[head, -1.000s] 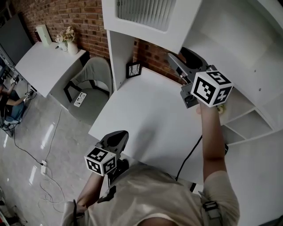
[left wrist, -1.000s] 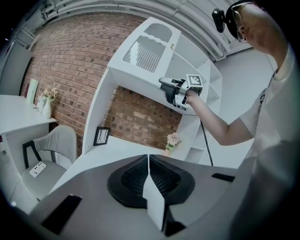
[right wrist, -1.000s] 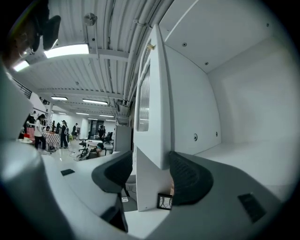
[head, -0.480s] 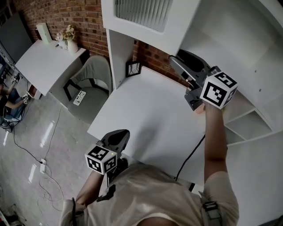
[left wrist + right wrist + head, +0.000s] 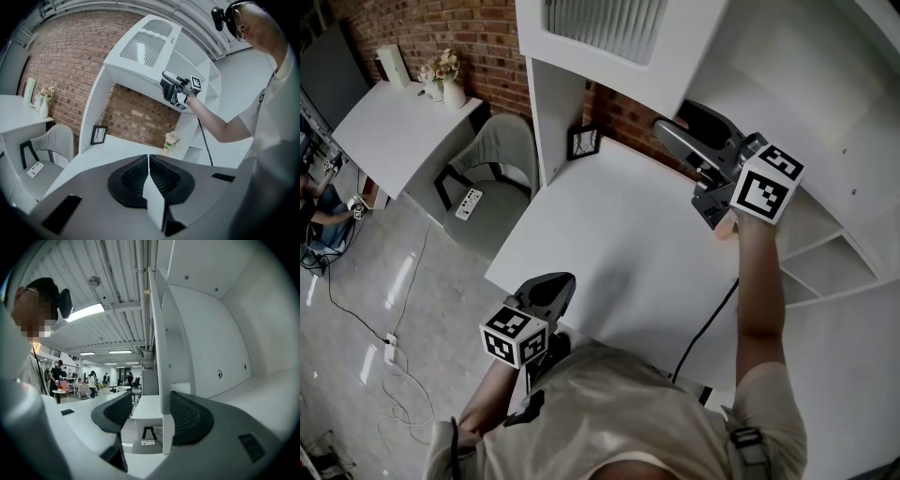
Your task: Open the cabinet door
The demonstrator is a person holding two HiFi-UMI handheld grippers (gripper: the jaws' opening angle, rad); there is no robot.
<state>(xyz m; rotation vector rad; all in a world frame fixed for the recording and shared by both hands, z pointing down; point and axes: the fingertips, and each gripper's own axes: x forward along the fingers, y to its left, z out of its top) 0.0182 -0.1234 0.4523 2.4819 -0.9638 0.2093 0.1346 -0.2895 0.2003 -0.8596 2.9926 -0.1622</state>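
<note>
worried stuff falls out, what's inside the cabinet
Only bare white walls with screw heads show inside the cabinet. The right gripper, jaws just opened wider around the door edge, covers the lower part.

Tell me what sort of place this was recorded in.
Probably a mock study corner set up inside a large workshop hall: a white desk with shelving against a brick wall, a chair, and, in the right gripper view, an open hall with people under strip lights.
</note>
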